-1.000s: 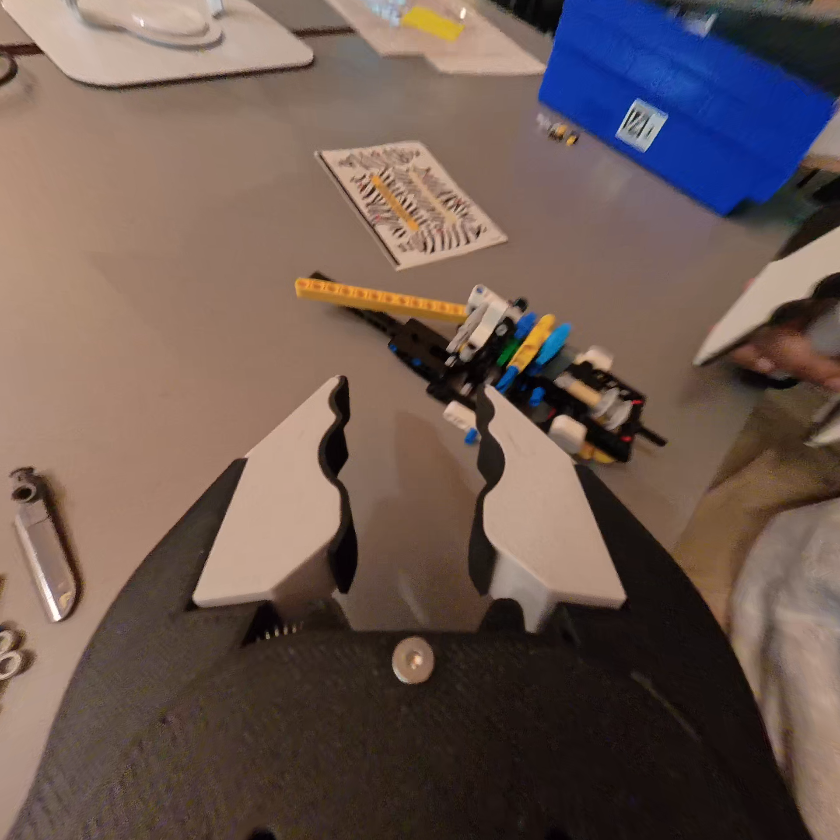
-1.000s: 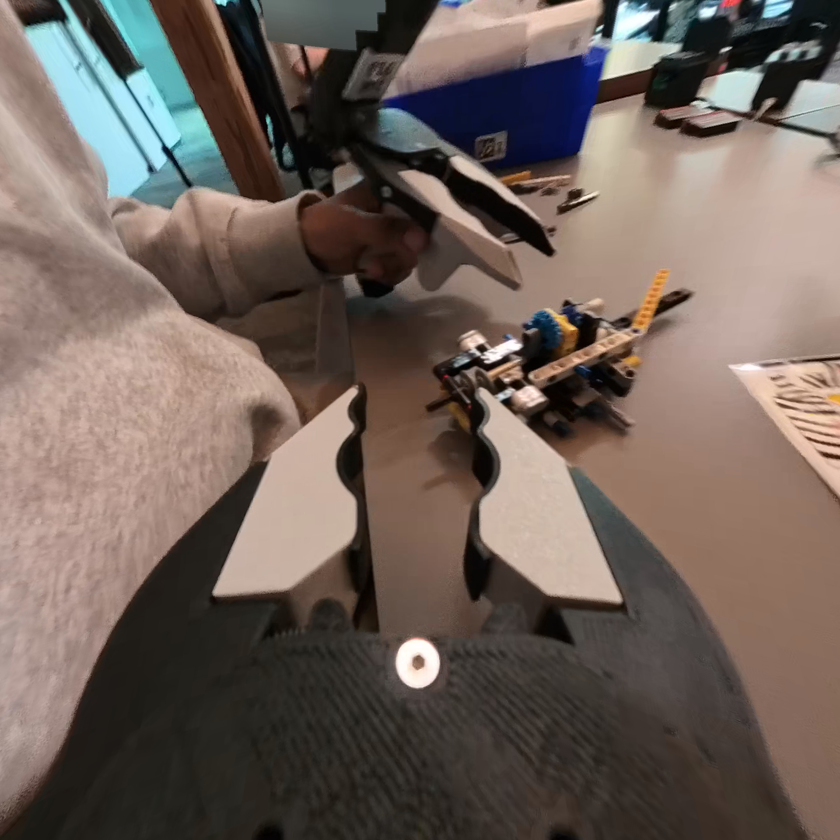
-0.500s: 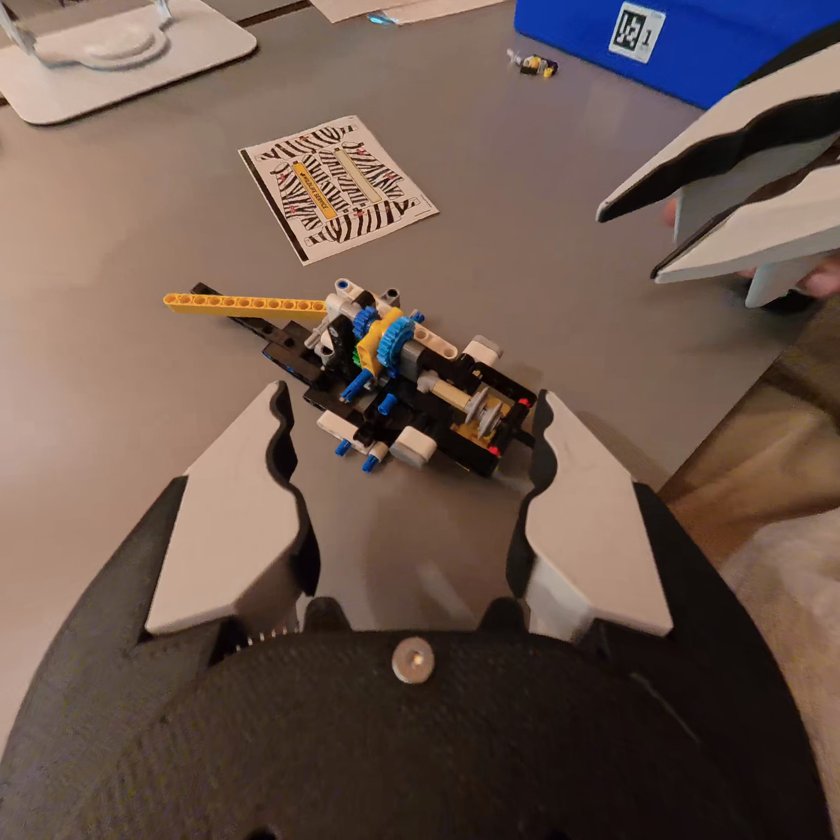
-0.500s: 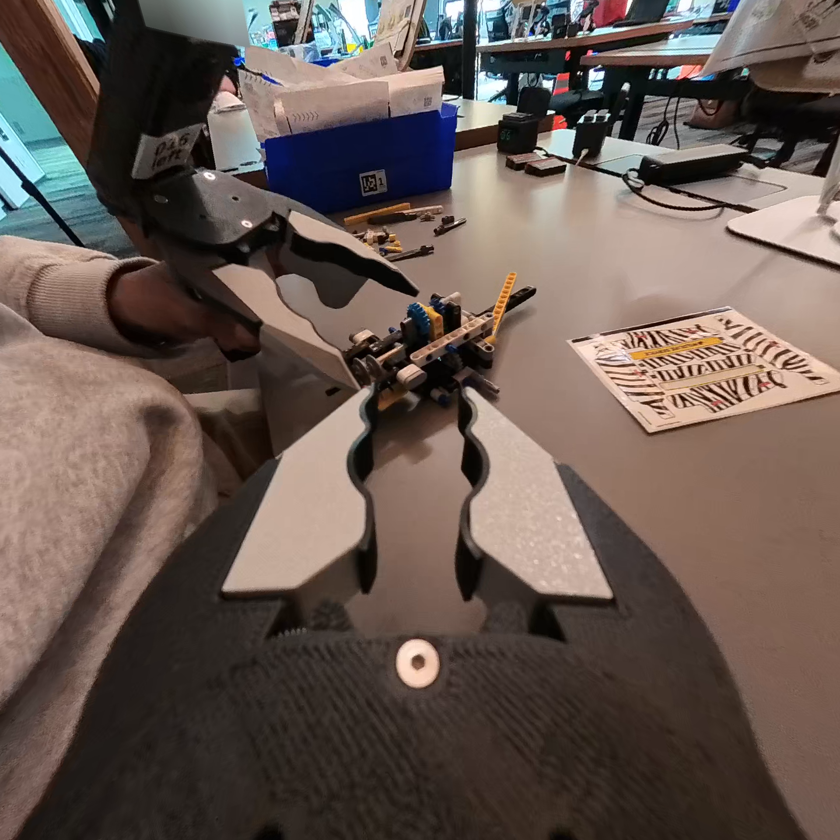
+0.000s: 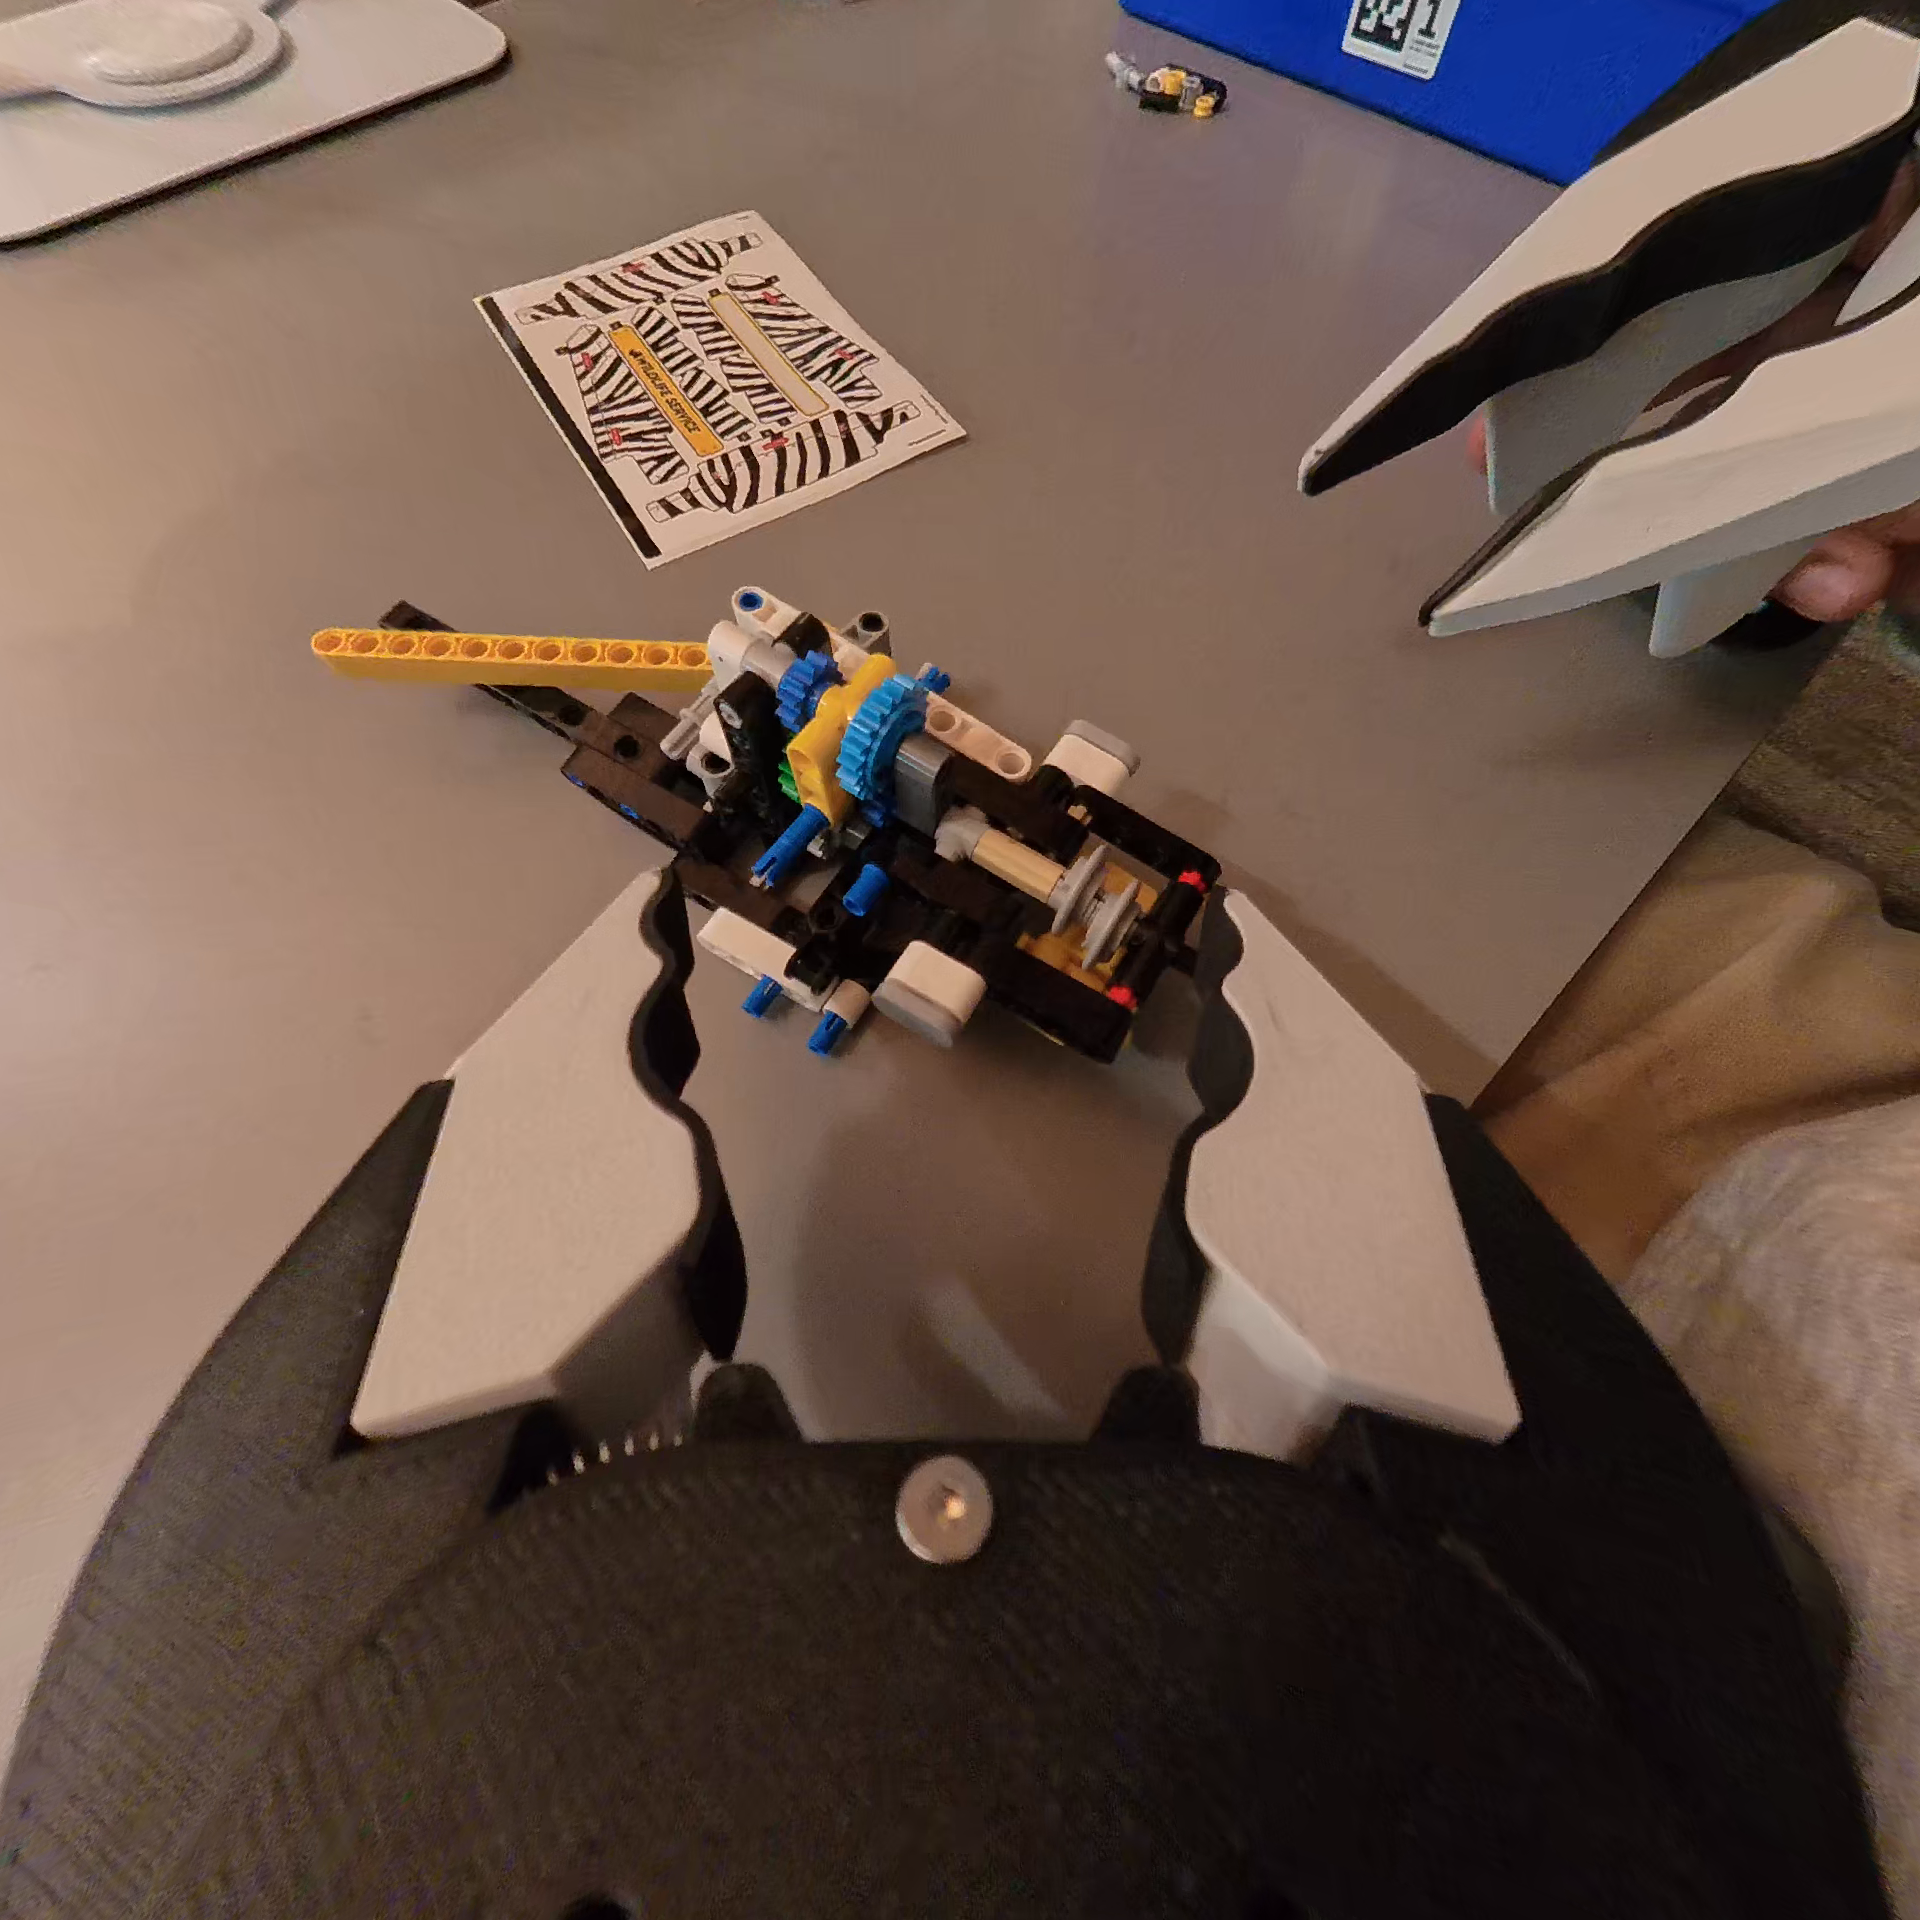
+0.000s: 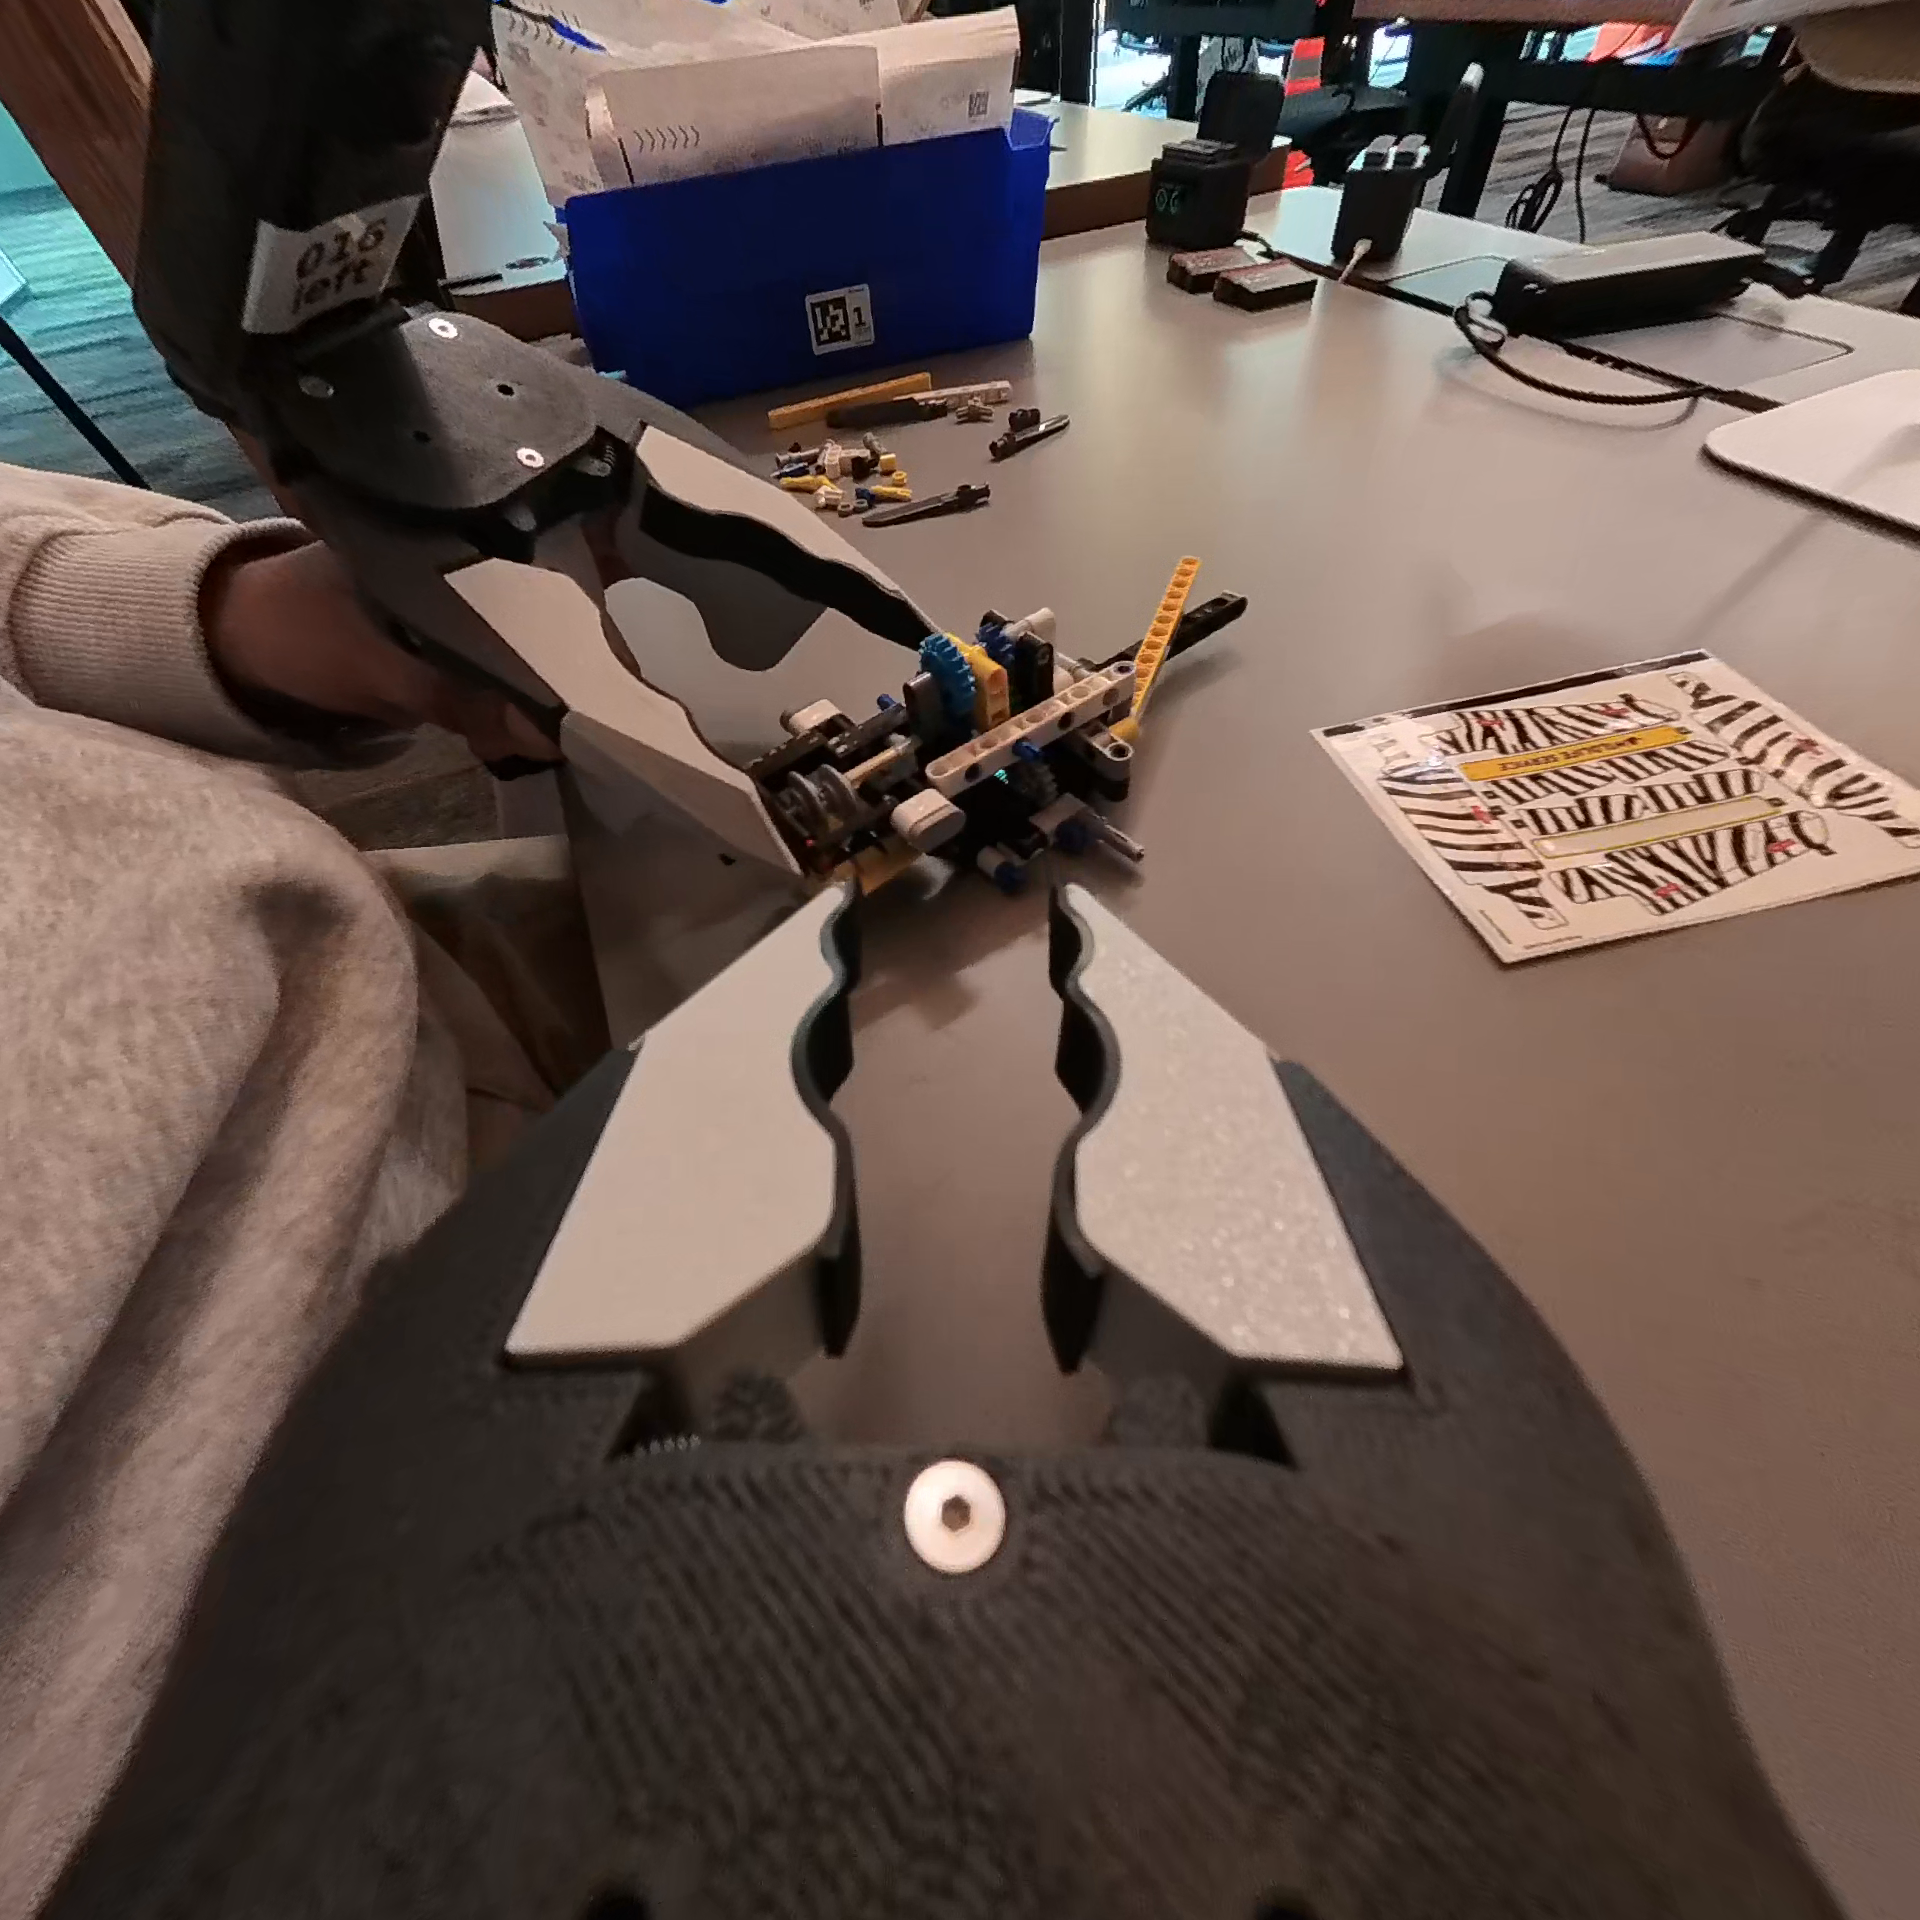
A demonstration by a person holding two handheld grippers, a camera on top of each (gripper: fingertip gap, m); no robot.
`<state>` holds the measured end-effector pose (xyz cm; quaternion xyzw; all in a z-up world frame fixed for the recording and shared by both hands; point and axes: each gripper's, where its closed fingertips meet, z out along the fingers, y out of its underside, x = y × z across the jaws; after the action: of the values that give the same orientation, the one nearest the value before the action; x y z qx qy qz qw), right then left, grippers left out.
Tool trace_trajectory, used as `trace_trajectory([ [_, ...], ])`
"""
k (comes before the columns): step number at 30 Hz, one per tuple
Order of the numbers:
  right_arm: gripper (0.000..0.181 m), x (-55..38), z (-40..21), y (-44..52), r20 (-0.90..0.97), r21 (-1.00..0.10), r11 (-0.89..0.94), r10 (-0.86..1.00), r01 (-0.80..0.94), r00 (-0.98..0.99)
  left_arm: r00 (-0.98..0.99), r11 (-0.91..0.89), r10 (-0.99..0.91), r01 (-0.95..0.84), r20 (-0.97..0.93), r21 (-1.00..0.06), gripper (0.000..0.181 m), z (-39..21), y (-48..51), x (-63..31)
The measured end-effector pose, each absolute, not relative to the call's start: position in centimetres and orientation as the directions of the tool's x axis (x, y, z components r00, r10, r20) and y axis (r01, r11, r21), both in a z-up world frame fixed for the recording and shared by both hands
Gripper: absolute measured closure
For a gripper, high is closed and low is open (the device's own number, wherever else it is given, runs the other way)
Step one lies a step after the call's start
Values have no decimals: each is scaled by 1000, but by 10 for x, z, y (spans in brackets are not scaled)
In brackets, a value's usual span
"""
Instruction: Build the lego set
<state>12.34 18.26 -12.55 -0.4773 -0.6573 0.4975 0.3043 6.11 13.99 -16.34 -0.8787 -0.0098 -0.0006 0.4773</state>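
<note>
On the grey table [image 5: 260, 935], close to its near edge, sits the half-built lego model [image 5: 914, 831]: a black frame with blue gears, white blocks and a long yellow beam [image 5: 509, 657] sticking out from its far end. The left gripper [image 5: 940, 904] is spread wide around the model's near end, one fingertip at each side of the black frame; whether the pads actually touch the bricks I cannot tell from the left wrist camera. From the right wrist camera the same gripper [image 6: 831, 748] reaches in from the left, a person's hand and grey sleeve [image 6: 125, 831] behind it, its tips right at the model [image 6: 987, 748].

The right gripper [image 6: 951, 904] has its jaws apart with nothing between them, tips just short of the model's near side and pointing at it. In the left wrist camera it [image 5: 1371, 551] hangs in the air off to the right, clear of the model.

Beyond the model lies a zebra-striped sticker sheet [image 5: 717, 384], flat on the table. Farther back stands a blue bin [image 6: 810, 249] stuffed with white papers, and in front of it a scatter of loose lego pieces [image 6: 894, 447], yellow, black and white. A white pad [image 5: 208, 114] rests at the far left corner.
</note>
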Motion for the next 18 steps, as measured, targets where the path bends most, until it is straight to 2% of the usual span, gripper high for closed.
trace_trajectory([
  [18,147,123,-126,182,-72,-944,54,929,327,-363,999,-547,0,30,36,-837,88,-164,139,62],
])
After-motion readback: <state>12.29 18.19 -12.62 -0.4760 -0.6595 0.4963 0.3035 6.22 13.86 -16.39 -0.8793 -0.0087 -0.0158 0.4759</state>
